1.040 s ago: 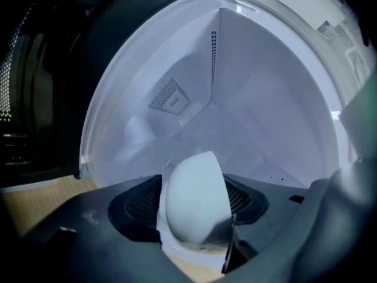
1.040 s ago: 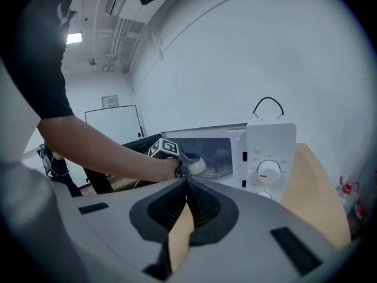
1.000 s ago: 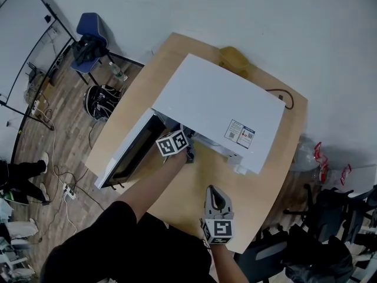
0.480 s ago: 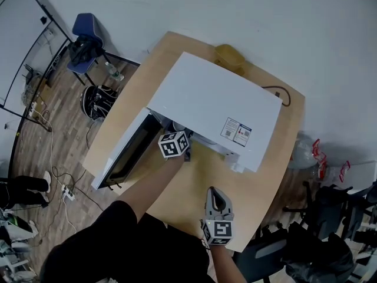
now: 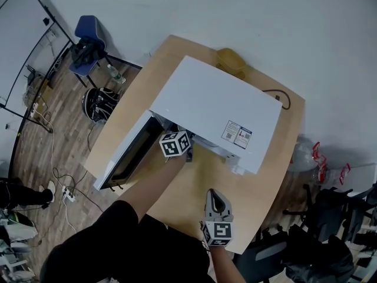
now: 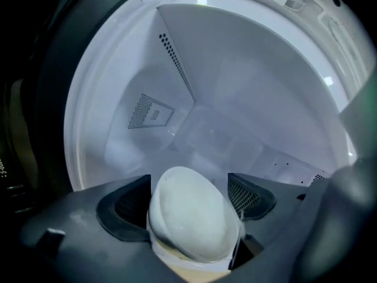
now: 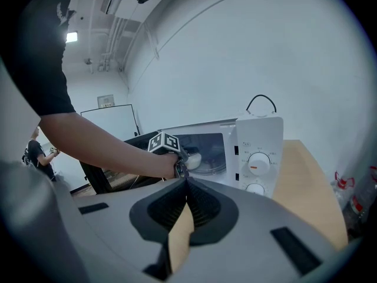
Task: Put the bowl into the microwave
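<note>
The white microwave (image 5: 215,108) stands on the wooden table with its door (image 5: 126,155) swung open to the left. My left gripper (image 6: 189,200) reaches into the white cavity. The white bowl (image 6: 191,214) sits tilted between its dark pads (image 6: 250,196). The jaws have just been opening, and the pads stand apart from the bowl's sides. In the right gripper view the bowl (image 7: 192,160) shows inside the cavity, beside the marker cube (image 7: 164,142). My right gripper (image 5: 216,194) hangs shut over the table's near side, holding nothing.
The control panel with two dials (image 7: 258,165) is on the microwave's right front. A yellow object (image 5: 231,59) and a black cable (image 5: 277,94) lie behind the microwave. Bare tabletop (image 5: 194,187) lies in front. Chairs and clutter stand on the floor at left and right.
Both grippers stay where they were; the left marker cube remains at the microwave's mouth. Only the head view shifts slightly.
</note>
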Available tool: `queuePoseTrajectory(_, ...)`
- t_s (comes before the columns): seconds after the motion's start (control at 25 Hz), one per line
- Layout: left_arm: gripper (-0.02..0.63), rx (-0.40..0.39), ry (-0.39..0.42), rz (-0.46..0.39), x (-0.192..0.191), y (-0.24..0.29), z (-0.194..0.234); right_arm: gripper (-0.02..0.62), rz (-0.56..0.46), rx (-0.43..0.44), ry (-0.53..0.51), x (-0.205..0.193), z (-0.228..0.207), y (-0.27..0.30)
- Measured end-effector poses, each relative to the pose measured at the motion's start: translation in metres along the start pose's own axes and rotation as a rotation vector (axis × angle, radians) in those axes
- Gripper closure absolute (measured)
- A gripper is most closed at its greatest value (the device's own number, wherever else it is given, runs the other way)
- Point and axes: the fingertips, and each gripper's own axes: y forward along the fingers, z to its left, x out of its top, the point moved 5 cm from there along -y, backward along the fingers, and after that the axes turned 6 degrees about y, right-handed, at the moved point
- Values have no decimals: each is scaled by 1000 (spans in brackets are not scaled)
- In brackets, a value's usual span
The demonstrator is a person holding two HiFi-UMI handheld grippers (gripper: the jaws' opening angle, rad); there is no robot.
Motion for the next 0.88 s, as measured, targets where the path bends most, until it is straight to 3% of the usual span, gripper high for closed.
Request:
queuePoseTrajectory(0.28, 227, -35, 51, 8, -5, 6, -6, 535, 4, -13, 5, -3, -3, -4)
queuePoseTrajectory(0.56, 227, -70, 44, -25, 1, -21, -4, 535, 8, -15, 4, -7, -2, -4)
queuePoseTrajectory(0.72, 227, -118, 195, 13, 0, -44, -16, 535, 1, 3, -7, -5, 2, 0)
queuePoseTrajectory(0.88, 227, -135, 288, 53, -9, -52, -24, 535, 7, 21, -23, -4, 8, 5)
